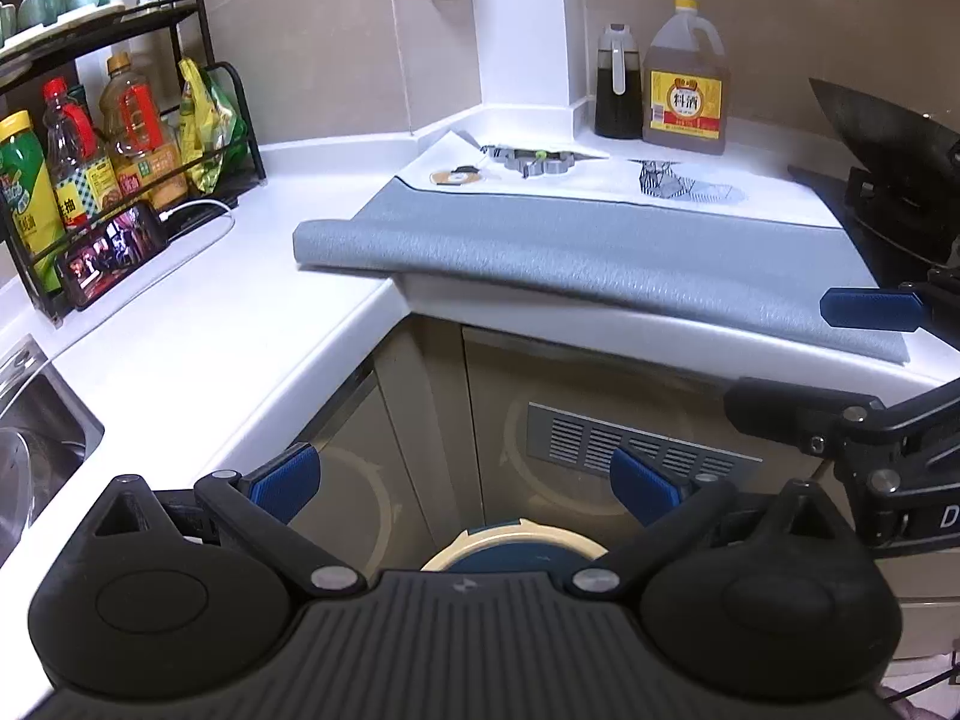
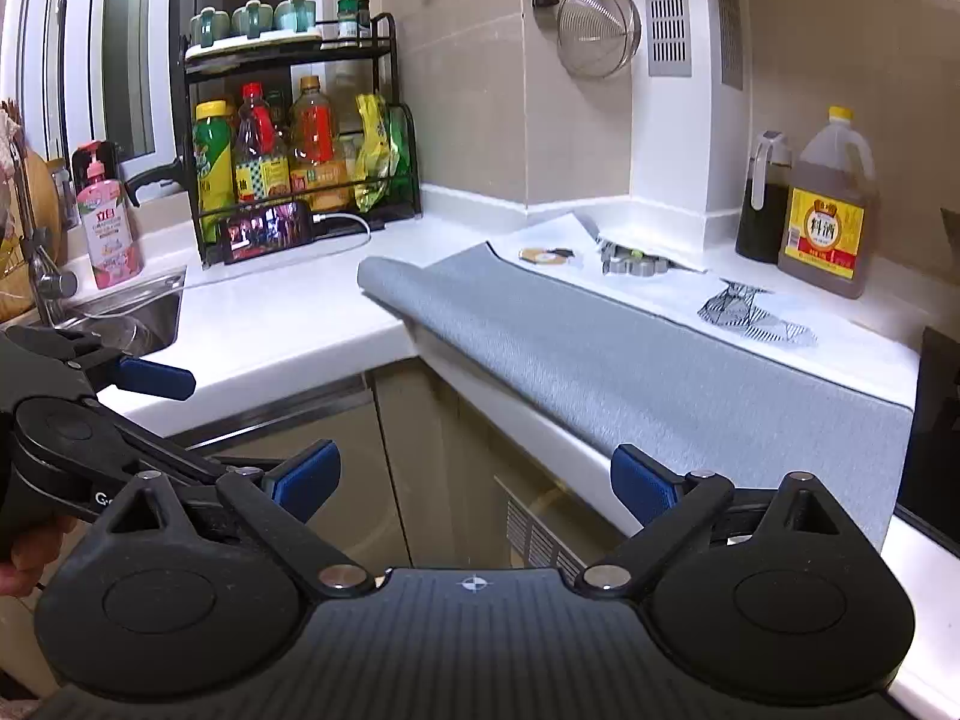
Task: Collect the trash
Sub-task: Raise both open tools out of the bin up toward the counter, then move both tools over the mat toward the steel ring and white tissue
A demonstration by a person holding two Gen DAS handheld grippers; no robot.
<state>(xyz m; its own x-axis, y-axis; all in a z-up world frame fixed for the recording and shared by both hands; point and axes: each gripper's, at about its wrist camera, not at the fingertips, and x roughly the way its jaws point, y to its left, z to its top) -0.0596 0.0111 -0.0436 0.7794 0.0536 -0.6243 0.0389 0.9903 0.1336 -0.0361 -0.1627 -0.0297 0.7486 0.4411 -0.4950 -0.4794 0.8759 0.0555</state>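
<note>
- White countertop (image 2: 270, 312) wraps the kitchen corner, with beige cabinet doors (image 1: 600, 408) below it.
- Grey mat (image 2: 630, 372) lies along the right run of the counter, its near edge hanging over the counter's front lip, its left end rolled up.
- Black wire rack (image 2: 288, 138) stands in the far left corner, holding bottles and yellow-green bags; a lit phone (image 2: 264, 231) leans against its front.
- Steel sink (image 2: 138, 312) sits at the left, with a pink soap bottle (image 2: 108, 222) behind it.
- Left gripper (image 1: 465, 486) hovers off the counter in front of the cabinets, its blue-padded fingers (image 1: 288, 480) spread wide with nothing between them; a round bin (image 1: 516, 546) with a pale rim shows just below.
- Right gripper (image 2: 474, 480) hangs near the mat's front edge, likewise spread wide and holding nothing.
- Large amber jug (image 2: 831, 204) with a yellow label stands against the back wall, a dark dispenser bottle (image 2: 762, 198) just beside it.
- Trash lies on the white sheet at the back of the mat: a crumpled black-and-white wrapper (image 2: 750, 312), a grey crumpled piece (image 2: 636, 261), and a small round orange-brown disc (image 2: 540, 256).
</note>
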